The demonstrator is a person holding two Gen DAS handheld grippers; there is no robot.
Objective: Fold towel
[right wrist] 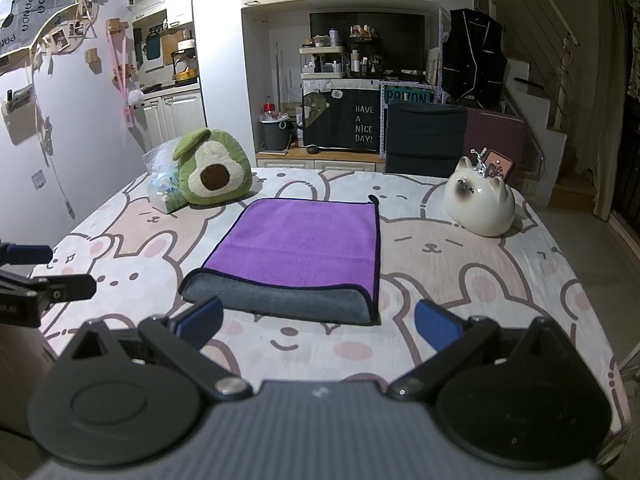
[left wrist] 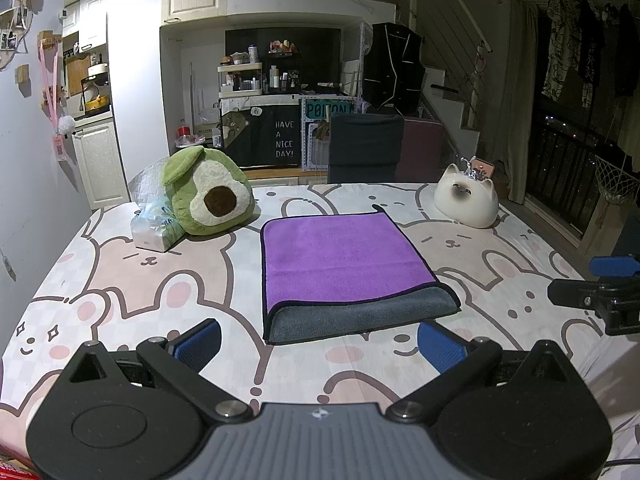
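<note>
Both grippers spread wide, holding nothing. Left gripper [left wrist: 318, 342] and right gripper [right wrist: 318, 328] hover just short of the towel's [left wrist: 340, 256] near edge, not touching it.

Towel sits mid-counter, folded once: purple face up, grey underside showing in a strip along the near fold. Top layer is skewed, its edge runs diagonal to the grey layer, so corners don't line up.

Risks, my read:
- Pinching only the top layer at the near edge would undo the fold or peel it open.
- Fabric looks plush and soft; a one-sided lift would let it sag and skew further.
- The printed bunny cloth [left wrist: 152, 280] covering the counter is loose fabric; a low pinch could catch it and drag everything.
- A wide sweep left could bump the avocado plush [left wrist: 208, 196] or tissue pack [left wrist: 154, 228]; right, the ceramic cat [left wrist: 466, 202], which could roll.

Room: dim, cluttered home. Dark chair [left wrist: 364, 148] behind the counter, shelves with bottles, "HAVE A NICE DAY" cloth, stairs and hanging clothes on the right, kitchen cabinets left.
</note>
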